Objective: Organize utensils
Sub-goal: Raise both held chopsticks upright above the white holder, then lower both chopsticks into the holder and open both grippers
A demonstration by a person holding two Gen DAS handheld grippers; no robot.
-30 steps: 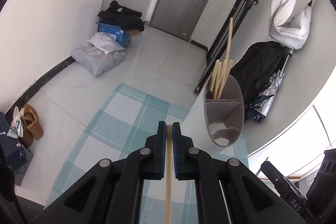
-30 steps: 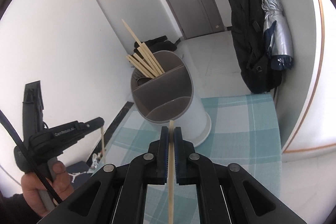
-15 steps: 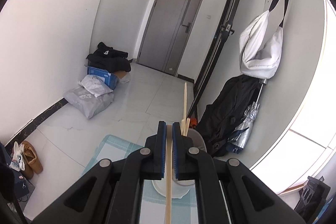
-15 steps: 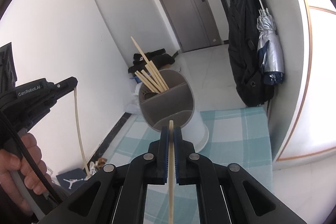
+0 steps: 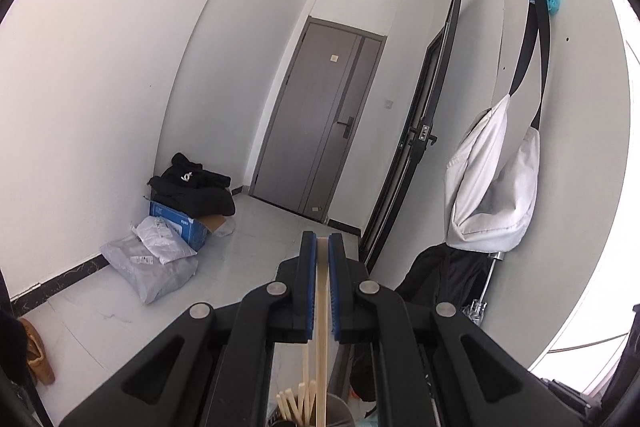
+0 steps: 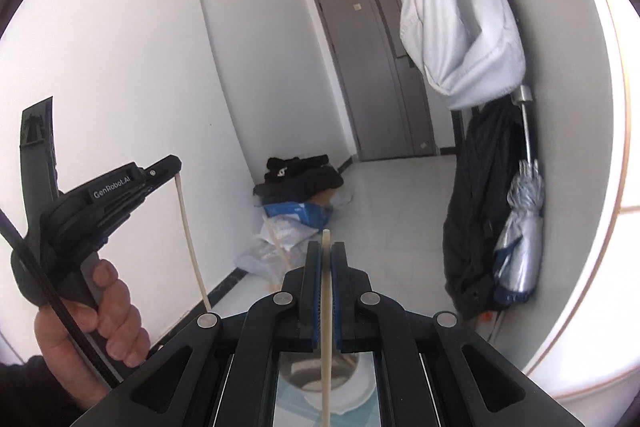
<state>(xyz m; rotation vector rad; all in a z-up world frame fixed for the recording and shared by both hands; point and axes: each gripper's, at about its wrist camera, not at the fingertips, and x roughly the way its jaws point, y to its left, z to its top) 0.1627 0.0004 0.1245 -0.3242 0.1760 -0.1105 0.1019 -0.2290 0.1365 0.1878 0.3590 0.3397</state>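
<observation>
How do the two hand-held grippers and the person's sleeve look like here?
Each hand-held gripper is black plastic with silver pivot screws and blue pads inside the fingers. The left hand-held gripper bears white "GenRobot.AI" lettering, and a black cable runs along its handle. The sleeve is dark.

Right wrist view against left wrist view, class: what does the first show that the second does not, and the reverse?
Only the right wrist view shows the left gripper from outside, a hand on its handle, its chopstick hanging down, and a folded umbrella.

Only the left wrist view shows chopstick tips bunched in the holder below.

Both show the grey door, the white bag, and a gripper shut on a chopstick.
</observation>
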